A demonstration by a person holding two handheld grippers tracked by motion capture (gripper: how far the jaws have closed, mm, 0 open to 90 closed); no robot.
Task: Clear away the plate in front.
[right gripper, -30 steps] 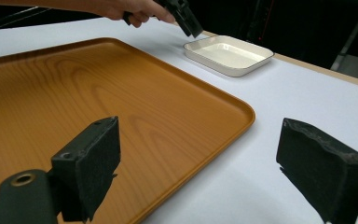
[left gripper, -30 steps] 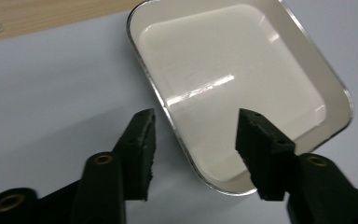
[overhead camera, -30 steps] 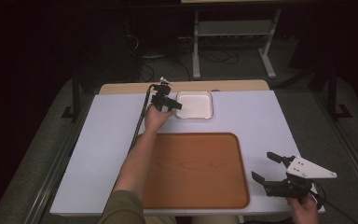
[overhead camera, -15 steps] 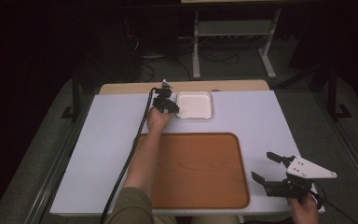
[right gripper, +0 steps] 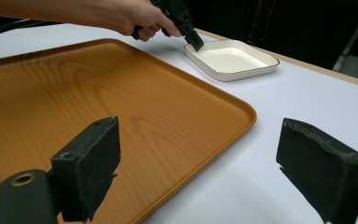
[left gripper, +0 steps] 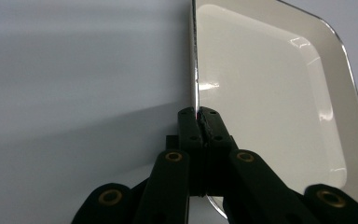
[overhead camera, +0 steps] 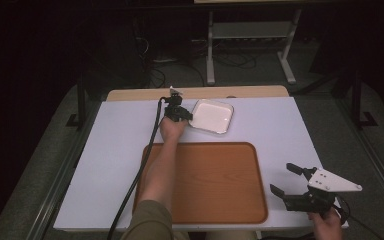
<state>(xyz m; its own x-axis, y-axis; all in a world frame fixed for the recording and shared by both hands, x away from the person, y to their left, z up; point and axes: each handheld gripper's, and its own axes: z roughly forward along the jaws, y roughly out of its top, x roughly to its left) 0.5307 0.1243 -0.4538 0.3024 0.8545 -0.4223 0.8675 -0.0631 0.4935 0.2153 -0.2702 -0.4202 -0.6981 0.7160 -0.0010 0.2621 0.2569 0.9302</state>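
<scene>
A white square dish (overhead camera: 211,116) sits on the white tabletop at the back centre, turned slightly askew. My left gripper (overhead camera: 186,118) is shut on its left rim. In the left gripper view the two jaws (left gripper: 198,122) pinch the thin edge of the dish (left gripper: 270,102). An orange wooden tray (overhead camera: 215,185) lies empty in front of the dish. My right gripper (overhead camera: 284,179) is held open just off the tray's right edge. In the right gripper view its wide-apart jaws (right gripper: 214,154) frame the tray (right gripper: 98,102), the dish (right gripper: 233,58) and the left gripper (right gripper: 193,42).
The white table (overhead camera: 105,150) has bare room left of the tray and at the right back. A wooden strip (overhead camera: 260,92) runs along its far edge. The left gripper's black cable (overhead camera: 142,165) trails past the tray's left side. A metal stand (overhead camera: 250,45) is on the dark floor beyond.
The left gripper has shifted slightly toward the person with the dish's rim in its jaws. The dish has turned a little and slid slightly nearer the tray. The right gripper has stayed still.
</scene>
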